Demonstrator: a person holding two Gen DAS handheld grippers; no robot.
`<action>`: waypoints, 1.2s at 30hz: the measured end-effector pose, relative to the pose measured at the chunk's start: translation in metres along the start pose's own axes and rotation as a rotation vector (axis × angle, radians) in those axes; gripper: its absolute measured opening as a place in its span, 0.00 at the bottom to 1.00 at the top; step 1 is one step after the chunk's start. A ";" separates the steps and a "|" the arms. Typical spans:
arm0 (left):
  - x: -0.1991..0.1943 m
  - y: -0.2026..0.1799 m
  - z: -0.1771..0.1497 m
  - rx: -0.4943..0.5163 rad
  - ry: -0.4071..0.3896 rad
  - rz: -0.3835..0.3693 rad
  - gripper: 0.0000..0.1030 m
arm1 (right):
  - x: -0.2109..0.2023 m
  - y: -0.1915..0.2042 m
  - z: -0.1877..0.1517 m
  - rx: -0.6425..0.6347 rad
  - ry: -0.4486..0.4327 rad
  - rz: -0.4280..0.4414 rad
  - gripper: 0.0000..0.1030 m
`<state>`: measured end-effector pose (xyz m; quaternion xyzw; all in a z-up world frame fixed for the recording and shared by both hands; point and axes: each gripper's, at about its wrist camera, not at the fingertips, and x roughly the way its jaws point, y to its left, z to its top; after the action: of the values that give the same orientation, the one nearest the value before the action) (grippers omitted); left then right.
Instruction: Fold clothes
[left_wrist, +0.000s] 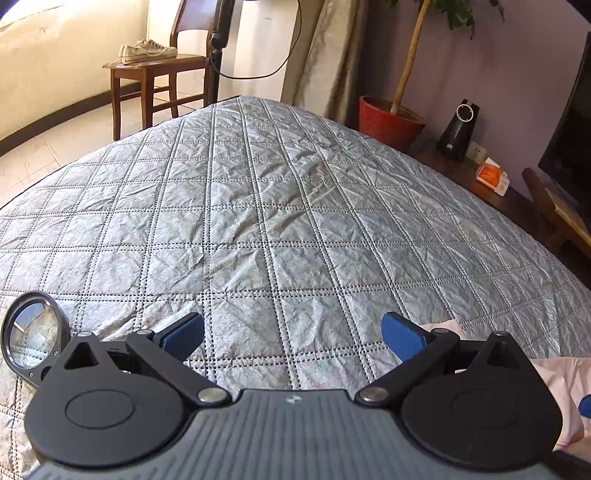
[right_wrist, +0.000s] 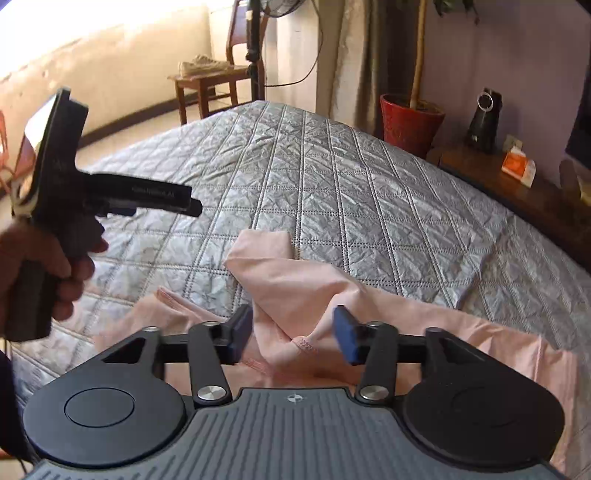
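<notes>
Silver-grey quilted bedspread (left_wrist: 258, 206) fills the left wrist view, where the left gripper (left_wrist: 291, 334) hovers with its blue pads spread wide and nothing between them, while a strip of the pink garment (left_wrist: 561, 384) peeks in at four o'clock, and a wooden chair (left_wrist: 155, 74) carrying sneakers (left_wrist: 146, 51) stands at eleven o'clock. From the right wrist view, the right gripper (right_wrist: 293, 334) has its jaws parted above the crumpled pink garment at centre, the pads not pressing the cloth, a hand (right_wrist: 55, 273) holds the left gripper at nine o'clock, and a red plant pot (right_wrist: 410, 123) sits at one o'clock.
</notes>
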<state>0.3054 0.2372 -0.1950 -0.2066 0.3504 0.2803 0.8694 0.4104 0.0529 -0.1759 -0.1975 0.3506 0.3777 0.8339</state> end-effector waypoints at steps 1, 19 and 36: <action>0.001 -0.001 0.000 -0.001 0.004 0.001 0.99 | 0.004 0.005 0.005 -0.035 -0.003 0.007 0.78; -0.002 0.003 -0.001 -0.020 0.006 0.005 0.99 | 0.036 0.005 0.039 -0.018 -0.046 0.029 0.08; 0.002 -0.002 -0.001 -0.016 0.021 0.010 0.99 | 0.003 0.109 -0.040 -0.171 0.096 0.179 0.69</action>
<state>0.3071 0.2355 -0.1966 -0.2146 0.3586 0.2854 0.8625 0.3109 0.1002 -0.2123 -0.2535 0.3729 0.4693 0.7593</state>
